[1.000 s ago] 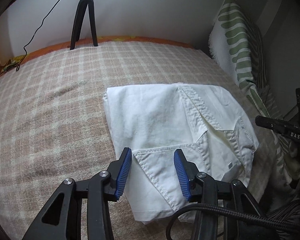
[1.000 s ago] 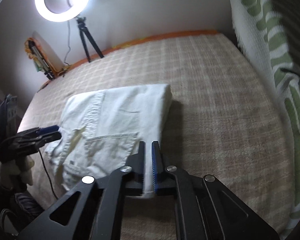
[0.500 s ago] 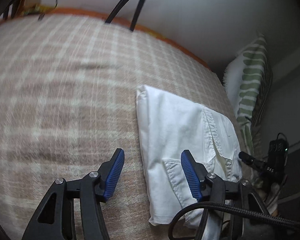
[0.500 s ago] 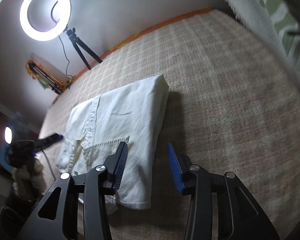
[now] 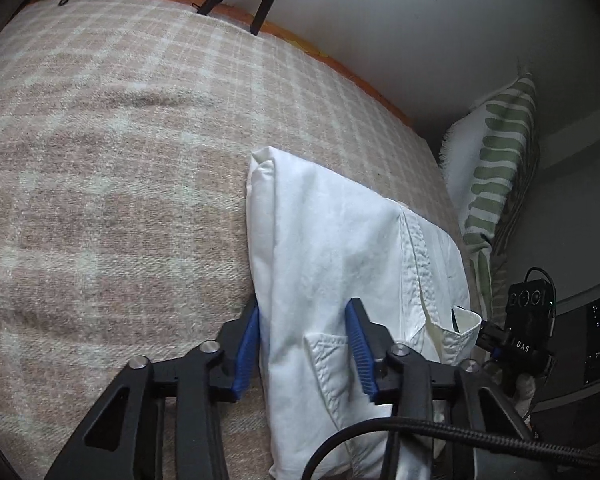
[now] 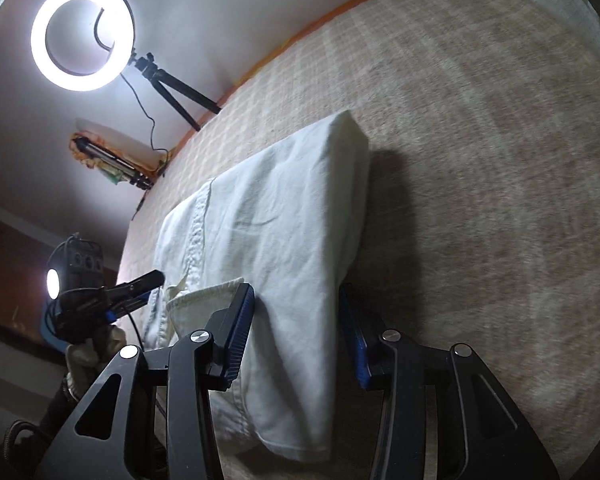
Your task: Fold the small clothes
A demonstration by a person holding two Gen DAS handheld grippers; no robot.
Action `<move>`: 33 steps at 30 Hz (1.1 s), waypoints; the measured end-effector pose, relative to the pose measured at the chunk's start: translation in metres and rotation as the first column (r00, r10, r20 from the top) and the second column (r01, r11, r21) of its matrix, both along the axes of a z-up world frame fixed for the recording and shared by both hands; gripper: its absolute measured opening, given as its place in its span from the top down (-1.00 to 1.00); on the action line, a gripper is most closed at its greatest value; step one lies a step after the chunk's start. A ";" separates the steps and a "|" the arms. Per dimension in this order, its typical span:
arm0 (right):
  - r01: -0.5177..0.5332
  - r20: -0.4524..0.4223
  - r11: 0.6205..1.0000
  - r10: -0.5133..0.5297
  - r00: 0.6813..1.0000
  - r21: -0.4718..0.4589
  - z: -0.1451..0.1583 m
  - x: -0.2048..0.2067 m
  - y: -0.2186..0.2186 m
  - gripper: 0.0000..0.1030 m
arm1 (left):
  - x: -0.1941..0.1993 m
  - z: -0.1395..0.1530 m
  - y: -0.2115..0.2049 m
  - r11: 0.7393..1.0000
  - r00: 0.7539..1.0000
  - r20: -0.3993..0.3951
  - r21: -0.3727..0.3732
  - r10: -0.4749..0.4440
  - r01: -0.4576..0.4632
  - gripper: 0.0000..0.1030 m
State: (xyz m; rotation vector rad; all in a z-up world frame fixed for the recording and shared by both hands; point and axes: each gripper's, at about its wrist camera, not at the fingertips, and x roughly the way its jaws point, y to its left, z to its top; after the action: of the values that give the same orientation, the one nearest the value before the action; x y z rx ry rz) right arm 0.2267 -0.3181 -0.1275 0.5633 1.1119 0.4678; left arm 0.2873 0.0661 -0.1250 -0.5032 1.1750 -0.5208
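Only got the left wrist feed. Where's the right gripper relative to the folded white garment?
Observer: The right gripper straddles the right-hand long edge of the folded white cotton garment. One pad is on top, the other down beside the edge over the beige checked blanket.
Operator: Pinched yet?
Observer: No. The jaws stand open, with cloth between them but not pressed.
Operator: What's lighting the scene?
Observer: A lit white ring light on a black tripod at the blanket's far edge.
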 end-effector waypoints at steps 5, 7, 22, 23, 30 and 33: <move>-0.002 -0.006 1.000 0.001 1.000 -0.010 0.001 0.001 0.009 0.61 | 0.000 0.004 -0.005 1.000 1.000 0.024 0.019 0.002 -0.002 0.55; -0.004 0.010 1.000 0.005 1.000 -0.027 0.007 0.000 0.013 0.72 | -0.002 0.009 -0.008 0.999 0.999 0.048 0.033 -0.002 0.000 0.70; 0.007 0.218 0.971 0.047 0.975 -0.240 0.083 -0.033 0.067 0.81 | -0.037 0.075 0.003 0.989 0.955 0.297 0.146 -0.016 -0.029 0.82; 0.006 0.228 0.969 0.052 0.972 -0.246 0.087 -0.035 0.071 0.81 | -0.040 0.080 0.007 0.988 0.949 0.316 0.152 -0.013 -0.037 0.82; -0.006 0.297 0.964 0.088 0.951 -0.264 0.113 -0.040 0.106 0.81 | -0.055 0.107 0.040 0.978 0.911 0.413 0.192 -0.006 -0.081 0.83; -0.016 0.315 0.962 0.105 0.943 -0.271 0.121 -0.038 0.127 0.81 | -0.059 0.116 0.059 0.973 0.898 0.441 0.209 -0.004 -0.098 0.83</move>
State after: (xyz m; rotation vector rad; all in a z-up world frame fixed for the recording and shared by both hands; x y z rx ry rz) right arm 0.1885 -0.1915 -0.0065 0.2044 0.8551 0.4389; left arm 0.2283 0.1253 -0.0095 -0.1987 0.7710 -0.4225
